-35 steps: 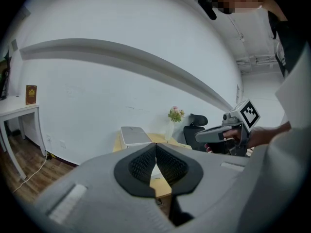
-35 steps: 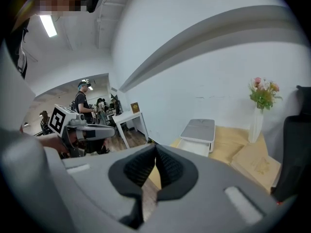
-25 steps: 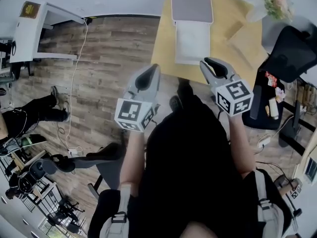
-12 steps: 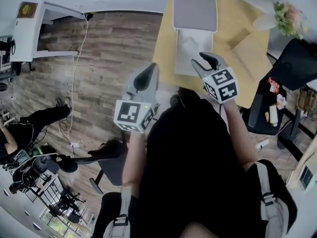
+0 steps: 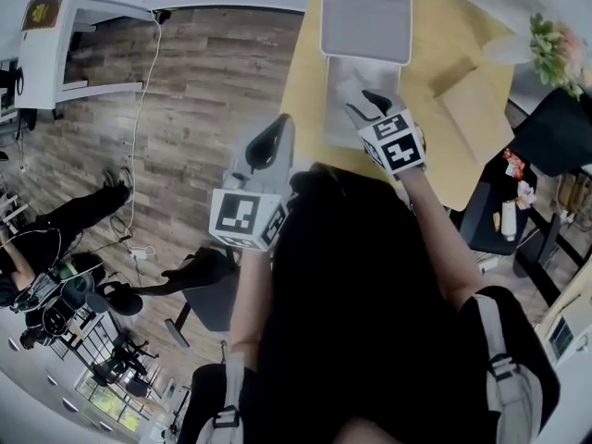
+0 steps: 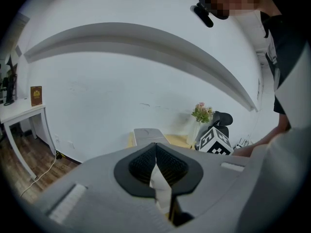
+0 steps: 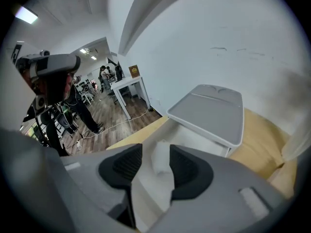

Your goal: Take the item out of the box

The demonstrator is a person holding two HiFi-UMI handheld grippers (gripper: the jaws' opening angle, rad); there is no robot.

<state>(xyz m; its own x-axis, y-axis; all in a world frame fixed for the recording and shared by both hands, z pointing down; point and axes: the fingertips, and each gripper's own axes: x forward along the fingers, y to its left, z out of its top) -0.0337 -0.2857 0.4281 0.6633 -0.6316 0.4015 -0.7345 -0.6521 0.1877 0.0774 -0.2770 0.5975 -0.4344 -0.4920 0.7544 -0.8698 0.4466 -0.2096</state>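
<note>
An open white box [image 5: 344, 126] lies on the yellow table [image 5: 435, 49], its grey lid [image 5: 366, 13] standing up at the far side. In the right gripper view a white item [image 7: 160, 152] lies inside the box, below the lid [image 7: 210, 113]. My right gripper [image 5: 363, 105] hovers over the box interior. Its jaws are opening, and the item shows in the gap [image 7: 155, 165] without the pads touching it. My left gripper [image 5: 274, 137] hangs off the table's near-left edge, shut with nothing in it [image 6: 155, 160].
A vase of flowers [image 5: 555, 44] stands at the table's right end beside a black office chair [image 5: 560, 123]. A white desk [image 5: 69, 35] is at far left on the wooden floor [image 5: 194, 109], where people and equipment are at lower left.
My right gripper has moved forward and left from the table's near edge to over the open box, and its jaws have spread. The left gripper has stayed put.
</note>
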